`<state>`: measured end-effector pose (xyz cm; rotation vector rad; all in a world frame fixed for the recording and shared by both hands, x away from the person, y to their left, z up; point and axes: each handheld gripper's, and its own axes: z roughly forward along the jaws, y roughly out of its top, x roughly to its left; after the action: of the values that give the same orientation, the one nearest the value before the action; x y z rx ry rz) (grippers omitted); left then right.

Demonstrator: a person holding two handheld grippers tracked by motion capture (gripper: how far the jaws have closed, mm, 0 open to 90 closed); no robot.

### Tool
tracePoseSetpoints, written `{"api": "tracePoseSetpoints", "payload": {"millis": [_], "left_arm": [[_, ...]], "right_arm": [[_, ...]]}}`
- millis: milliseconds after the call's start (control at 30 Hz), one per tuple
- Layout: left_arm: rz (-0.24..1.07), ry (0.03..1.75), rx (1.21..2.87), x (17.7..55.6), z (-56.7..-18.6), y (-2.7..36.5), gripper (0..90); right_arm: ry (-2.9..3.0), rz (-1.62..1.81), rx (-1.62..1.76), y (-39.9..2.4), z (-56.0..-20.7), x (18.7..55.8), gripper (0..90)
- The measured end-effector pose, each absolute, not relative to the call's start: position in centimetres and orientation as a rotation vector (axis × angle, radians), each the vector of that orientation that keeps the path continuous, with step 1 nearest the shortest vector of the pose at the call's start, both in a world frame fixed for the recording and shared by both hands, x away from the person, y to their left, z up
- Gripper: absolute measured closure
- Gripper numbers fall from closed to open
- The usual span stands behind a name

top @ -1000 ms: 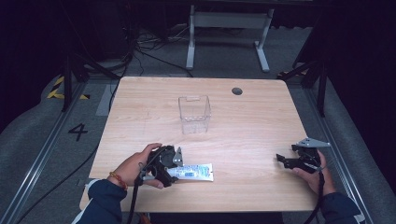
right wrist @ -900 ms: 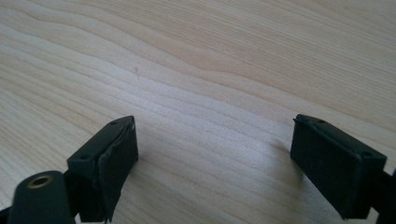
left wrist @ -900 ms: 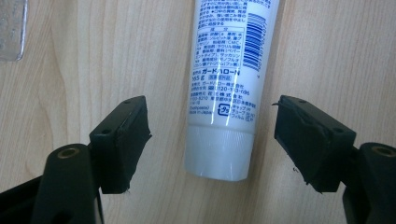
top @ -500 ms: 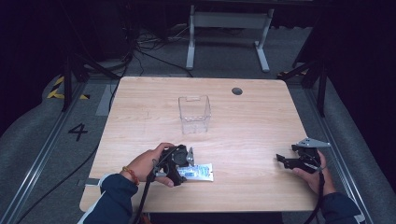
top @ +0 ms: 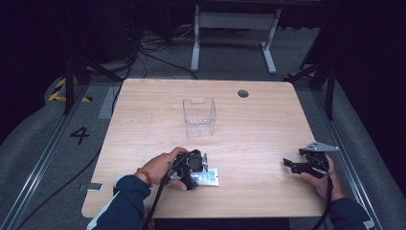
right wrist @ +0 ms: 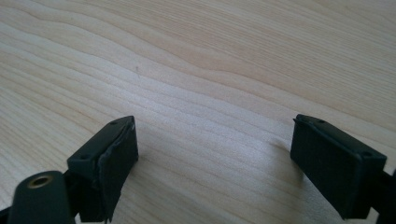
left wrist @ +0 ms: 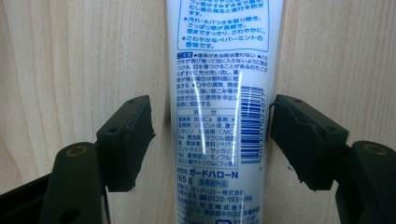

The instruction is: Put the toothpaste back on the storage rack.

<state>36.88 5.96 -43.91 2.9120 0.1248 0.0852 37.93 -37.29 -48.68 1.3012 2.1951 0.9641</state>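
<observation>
Overhead, the wooden table point(top: 268, 143) takes up the middle of the high view, rounded corners and all, with dark floor round every edge. A clear plastic box point(top: 199, 116) stands near the centre, a little toward the top, with bare wood on all sides of it. Low and left of centre, the left gripper point(top: 200, 165) sits over a white tube point(top: 209, 176) that lies flat on the wood, close to the bottom edge of the table. At lower right the right gripper point(top: 290, 164) rests near the table's right edge, well apart from everything else.

Only the left gripper view point(left wrist: 212, 135) gives the tube point(left wrist: 219, 93) up close: white and glossy, with blue print, a barcode and small dark text (Japanese lettering). Its jaws have just been closing with the tube between them; the right pad seems to meet the tube, the left pad has a sliver of wood showing, so no grasp yet.

In the right gripper view point(right wrist: 212, 154) the jaws stand wide apart over bare grain.
</observation>
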Motion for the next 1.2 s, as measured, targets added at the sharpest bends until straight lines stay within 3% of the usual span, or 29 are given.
{"api": "tracePoseSetpoints", "payload": {"millis": [333,667,1200], "left_arm": [[0.052,0.118,2.902,37.3,-44.5,5.3,30.8],[-0.006,0.103,2.892,37.4,-44.4,4.6,40.4],[0.184,0.083,2.79,36.5,-43.7,5.3,56.9]], "right_arm": [[2.196,0.964,1.301,-37.3,-48.7,37.9,15.3],[2.196,0.964,1.302,-37.3,-48.7,37.9,15.3],[2.197,0.97,1.302,-37.3,-48.7,37.8,15.5]]}}
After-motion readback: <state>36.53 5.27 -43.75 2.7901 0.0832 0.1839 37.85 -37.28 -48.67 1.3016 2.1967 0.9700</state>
